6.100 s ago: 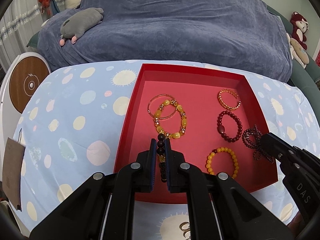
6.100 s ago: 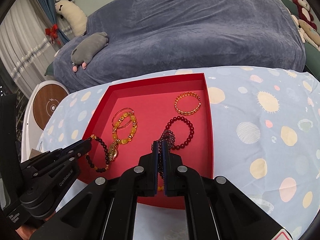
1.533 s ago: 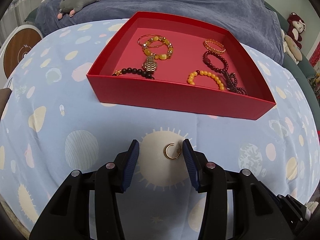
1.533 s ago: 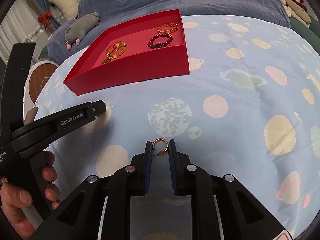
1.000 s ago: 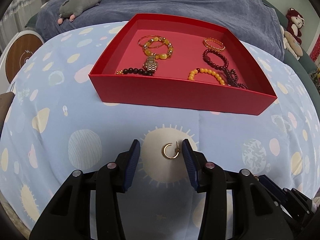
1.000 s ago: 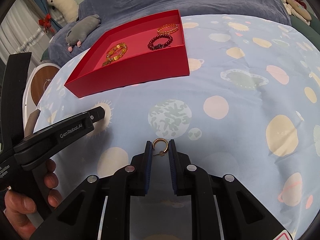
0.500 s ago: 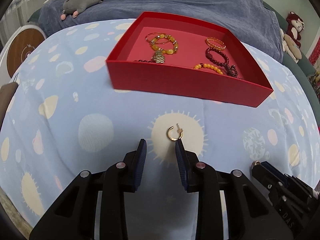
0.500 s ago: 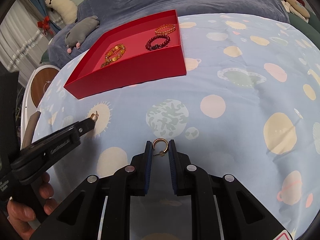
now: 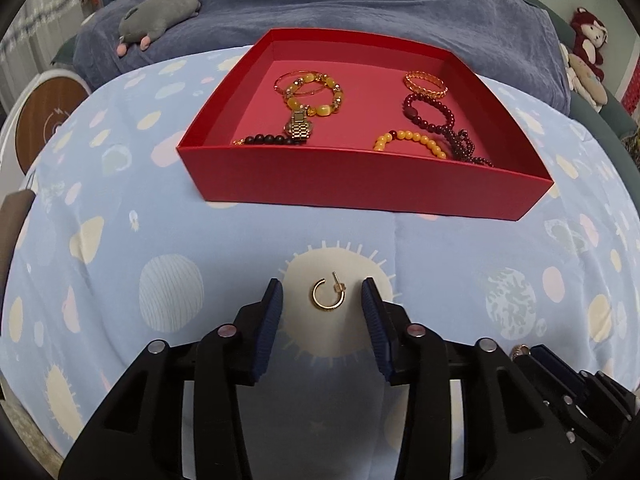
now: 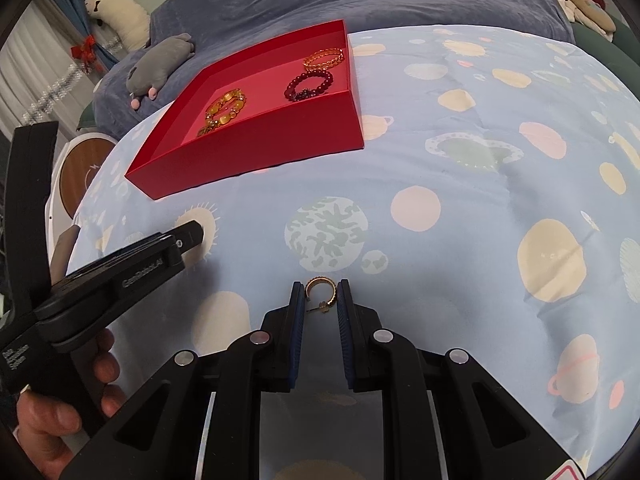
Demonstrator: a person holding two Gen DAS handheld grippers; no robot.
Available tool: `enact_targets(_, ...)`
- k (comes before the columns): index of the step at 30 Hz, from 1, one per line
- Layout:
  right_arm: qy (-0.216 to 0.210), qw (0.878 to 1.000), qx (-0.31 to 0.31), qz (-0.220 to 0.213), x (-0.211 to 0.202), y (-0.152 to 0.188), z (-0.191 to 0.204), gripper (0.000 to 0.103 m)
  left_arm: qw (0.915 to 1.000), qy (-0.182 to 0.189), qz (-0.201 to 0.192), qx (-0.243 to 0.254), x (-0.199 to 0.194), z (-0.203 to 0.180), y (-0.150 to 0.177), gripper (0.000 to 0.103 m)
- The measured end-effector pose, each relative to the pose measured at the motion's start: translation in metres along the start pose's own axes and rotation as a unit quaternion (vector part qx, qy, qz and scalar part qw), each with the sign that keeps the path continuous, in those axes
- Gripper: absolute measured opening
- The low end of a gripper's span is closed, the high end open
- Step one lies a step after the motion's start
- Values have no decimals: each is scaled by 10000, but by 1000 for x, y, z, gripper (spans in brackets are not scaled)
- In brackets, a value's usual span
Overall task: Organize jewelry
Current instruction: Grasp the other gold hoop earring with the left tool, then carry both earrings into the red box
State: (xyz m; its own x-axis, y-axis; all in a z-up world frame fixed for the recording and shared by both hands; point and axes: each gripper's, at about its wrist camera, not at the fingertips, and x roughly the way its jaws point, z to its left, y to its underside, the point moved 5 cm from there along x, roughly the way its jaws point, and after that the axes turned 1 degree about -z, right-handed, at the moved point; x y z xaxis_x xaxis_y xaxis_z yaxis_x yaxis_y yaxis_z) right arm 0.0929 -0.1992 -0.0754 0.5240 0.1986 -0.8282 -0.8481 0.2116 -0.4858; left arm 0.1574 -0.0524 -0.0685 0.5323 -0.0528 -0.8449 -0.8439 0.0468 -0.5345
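Observation:
A gold hoop earring (image 9: pixel 328 295) lies on the blue spotted cloth, between the blue pads of my open left gripper (image 9: pixel 322 300), touching neither. A second gold hoop earring (image 10: pixel 321 291) is pinched between the pads of my right gripper (image 10: pixel 320 296), just above the cloth. The red tray (image 9: pixel 372 184) beyond holds several bead bracelets, a gold bangle (image 9: pixel 425 83) and a gold watch (image 9: pixel 299 127). The tray also shows in the right wrist view (image 10: pixel 260 148). The left gripper's side (image 10: pixel 120 276) shows at the left of the right wrist view.
The cloth (image 9: pixel 120 240) covers a rounded table. A blue-covered sofa (image 9: pixel 360 4) with a grey plush toy (image 9: pixel 160 12) lies behind the tray. A round white and wood device (image 9: pixel 40 128) stands at the left. Stuffed toys (image 9: pixel 588 52) sit at the far right.
My left gripper has opened wider and come forward, so the loose earring now lies between its pads. My right gripper stays shut on its earring and has hardly moved.

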Motion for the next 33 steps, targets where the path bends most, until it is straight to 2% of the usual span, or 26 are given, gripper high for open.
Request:
enact_targets(2, 1, 10000, 2, 0, 0, 0, 0, 16, 10000, -29, -15, 57, 0, -1, -1, 20)
enact_targets(3, 6, 10000, 2, 1, 0, 0, 0, 16, 10000, -18, -10, 63, 0, -1, -1, 17)
enact_targets(18, -62, 9998, -51, -197, -17, -16, 8, 16, 10000, 41, 35, 4, -25, 8, -4, 17)
enact_targets(33, -245, 9962, -398, -741, -40, -87, 38, 16, 9996, 79, -270, -13, -56, 15, -50, 17)
